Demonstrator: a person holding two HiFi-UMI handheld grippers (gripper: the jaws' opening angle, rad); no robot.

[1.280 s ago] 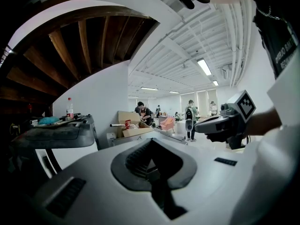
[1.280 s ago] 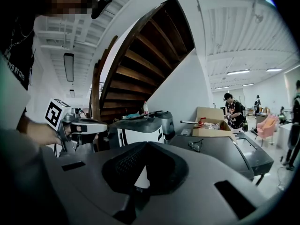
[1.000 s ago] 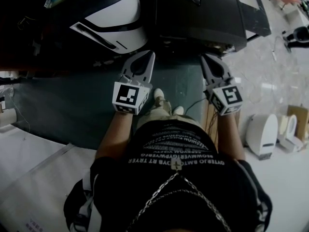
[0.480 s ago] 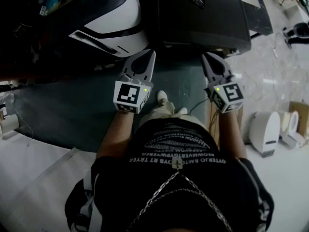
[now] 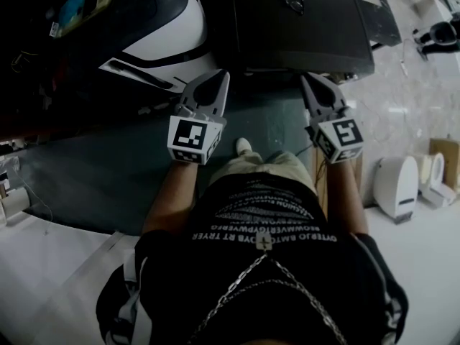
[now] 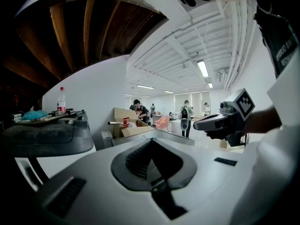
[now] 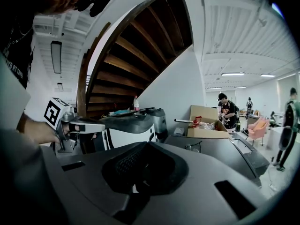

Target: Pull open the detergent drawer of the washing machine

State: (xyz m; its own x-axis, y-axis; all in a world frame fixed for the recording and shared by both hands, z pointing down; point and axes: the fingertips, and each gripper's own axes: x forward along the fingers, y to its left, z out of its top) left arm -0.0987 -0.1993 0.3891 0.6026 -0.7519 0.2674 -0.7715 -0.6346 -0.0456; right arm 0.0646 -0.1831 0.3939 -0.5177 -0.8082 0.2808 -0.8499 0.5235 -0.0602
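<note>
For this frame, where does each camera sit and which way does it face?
Head view: on the head, facing steeply down; shows torso, left gripper, right gripper.
Left gripper view: on that gripper, along its shut jaws; right gripper at right.
Right gripper view: on that gripper, facing the staircase; left gripper at left.
Both gripper views share the cardboard box.

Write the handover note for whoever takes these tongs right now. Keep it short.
Left tongs: shut, empty, held in the air ahead of the body.
Right tongs: shut, empty, alongside and apart from the left.
Things: a white-and-black machine ahead on the left, a dark machine ahead on the right. The detergent drawer cannot be made out in any view.
Done: nothing; neither pair touches a machine.
Left: find the drawer, open one pair, grip its front, pull it out.
</note>
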